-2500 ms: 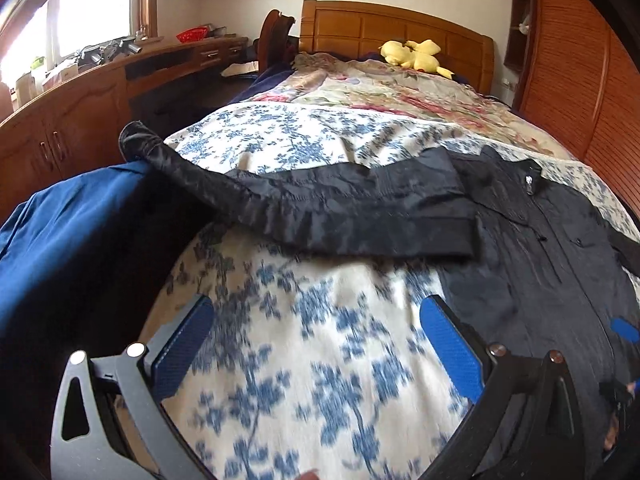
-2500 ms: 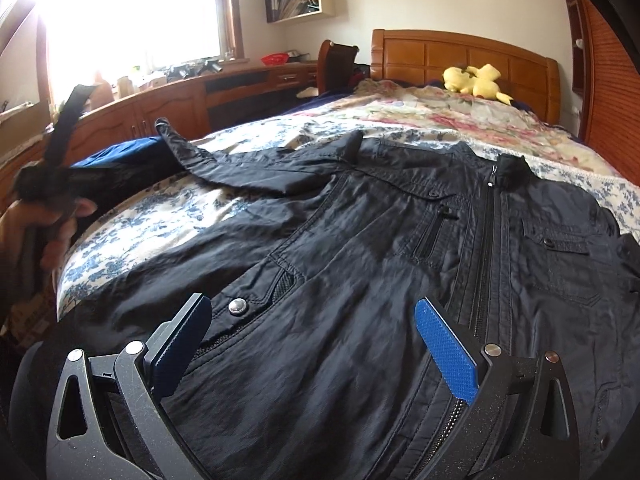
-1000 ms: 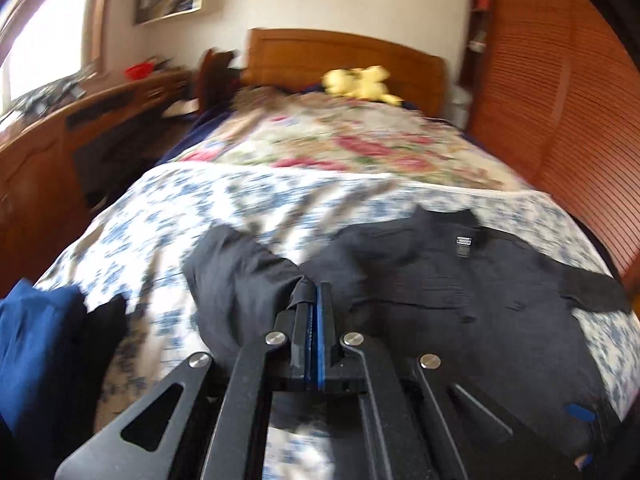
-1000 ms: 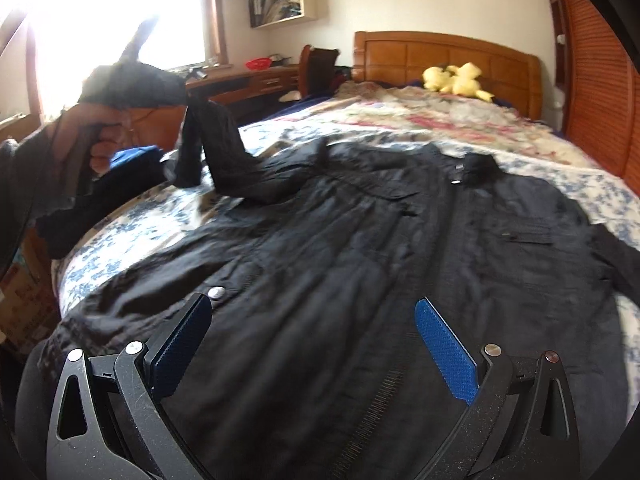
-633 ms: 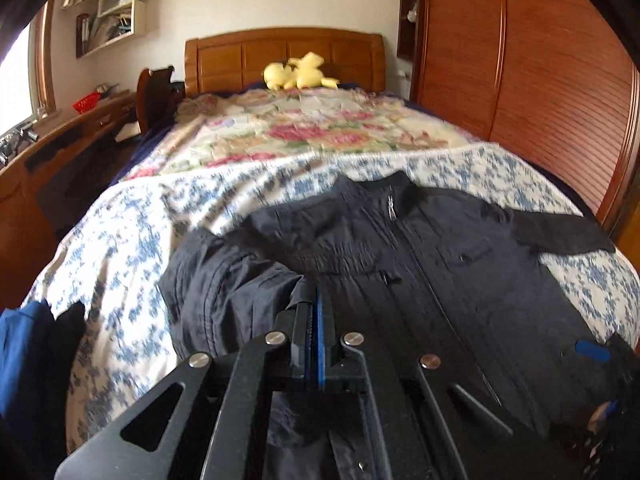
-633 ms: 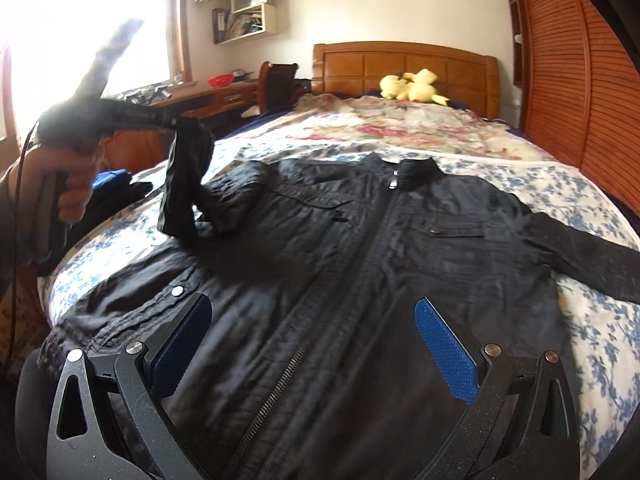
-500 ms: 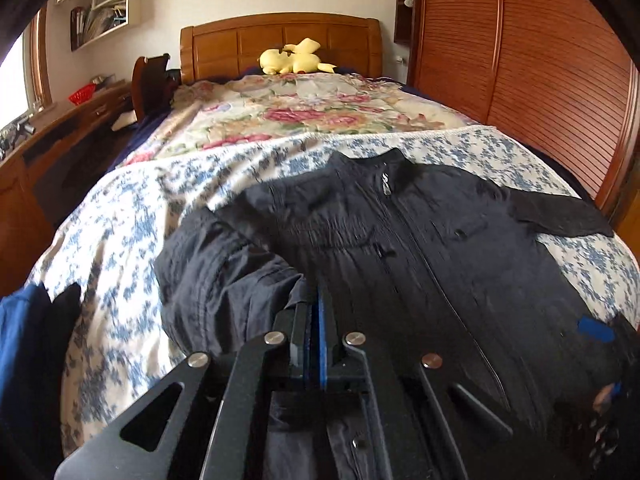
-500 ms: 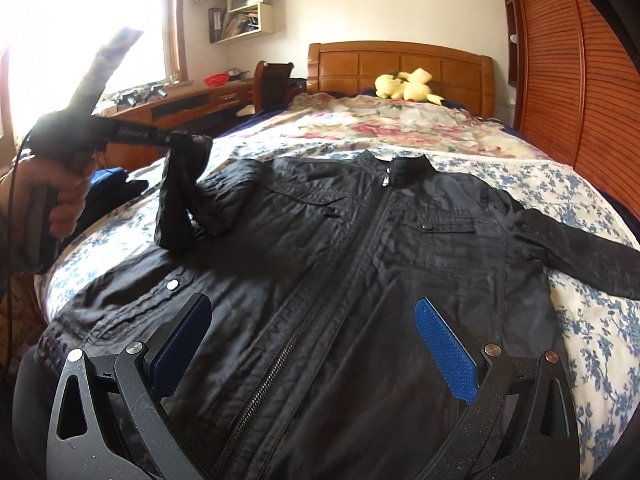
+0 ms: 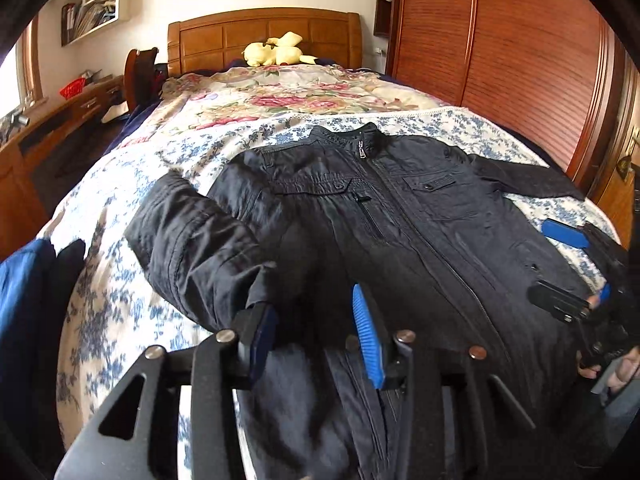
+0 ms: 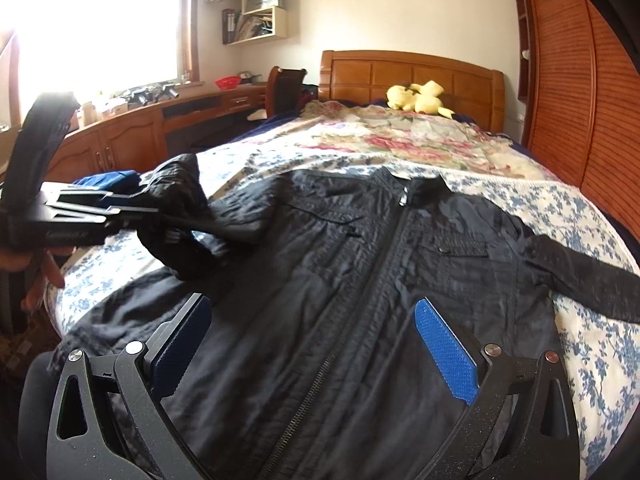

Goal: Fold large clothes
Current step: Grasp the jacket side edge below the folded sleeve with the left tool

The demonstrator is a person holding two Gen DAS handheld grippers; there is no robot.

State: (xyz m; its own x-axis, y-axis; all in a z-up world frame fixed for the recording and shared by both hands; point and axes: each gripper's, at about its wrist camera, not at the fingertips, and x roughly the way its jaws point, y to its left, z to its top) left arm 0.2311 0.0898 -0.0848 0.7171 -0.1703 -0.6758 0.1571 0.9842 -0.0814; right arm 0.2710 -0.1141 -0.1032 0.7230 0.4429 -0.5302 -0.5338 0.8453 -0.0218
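- Between the left gripper's pads nothing is pinched: its jaws have just been opening, and the sleeve lies bunched just beyond, over the jacket's chest.
- Right gripper hovers wide and empty above the hem.
- Jacket lies zipped, face up on the bed.
- Step: first sleeve fold-in. Next likely the far sleeve.

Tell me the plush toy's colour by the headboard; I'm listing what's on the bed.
Pale yellow plush toy, clearest in the right wrist view.

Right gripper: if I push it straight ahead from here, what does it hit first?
Most likely the black jacket front near the zipper; the right gripper is open above it, though depth is hard to judge.
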